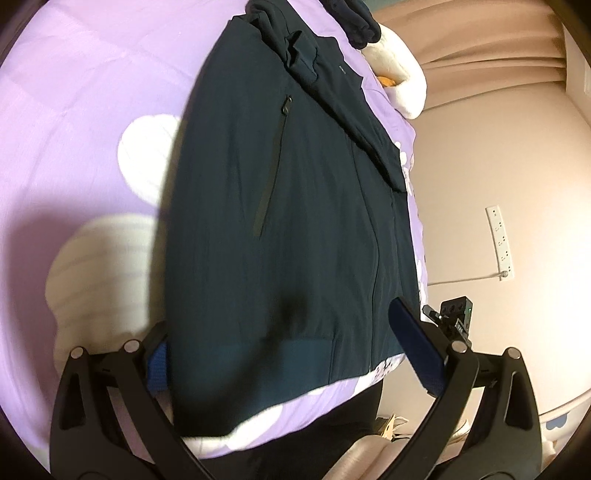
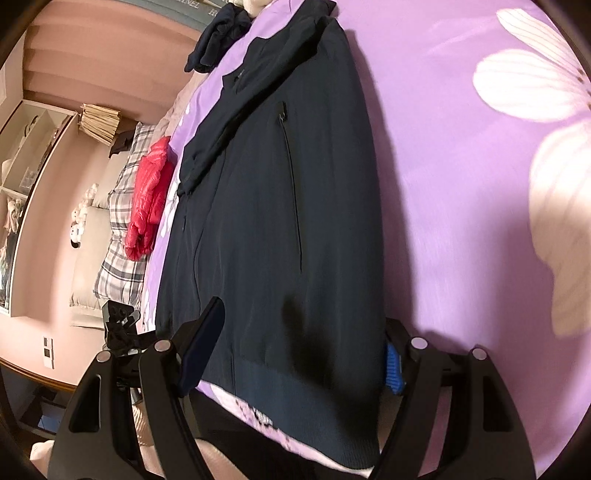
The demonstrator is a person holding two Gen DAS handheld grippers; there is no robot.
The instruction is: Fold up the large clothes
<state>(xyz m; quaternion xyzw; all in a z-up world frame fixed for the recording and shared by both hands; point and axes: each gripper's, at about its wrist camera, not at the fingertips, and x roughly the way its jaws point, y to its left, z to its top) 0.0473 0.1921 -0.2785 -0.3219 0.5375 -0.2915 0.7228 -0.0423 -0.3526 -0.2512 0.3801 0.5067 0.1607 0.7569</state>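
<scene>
A dark navy zip jacket (image 1: 295, 221) (image 2: 277, 221) lies flat on a purple bedspread with white flowers (image 1: 74, 110) (image 2: 461, 184), one sleeve folded across its front. Its ribbed hem (image 1: 277, 354) (image 2: 295, 376) is nearest to me. My left gripper (image 1: 280, 321) is open wide and straddles the hem; the jacket's edge hides part of its left blue pad (image 1: 157, 369). My right gripper (image 2: 304, 317) is also open wide across the hem, and the jacket's edge covers most of its right blue pad (image 2: 393, 369). No pad presses on the cloth.
Another dark garment (image 1: 354, 22) (image 2: 218, 33) is bunched at the far end of the bed beside a white plush (image 1: 402, 74). A red puffy jacket (image 2: 149, 199) lies on a plaid pillow (image 2: 118, 236). A power strip (image 1: 500, 243) and shelves (image 2: 26, 147) sit beyond the bed.
</scene>
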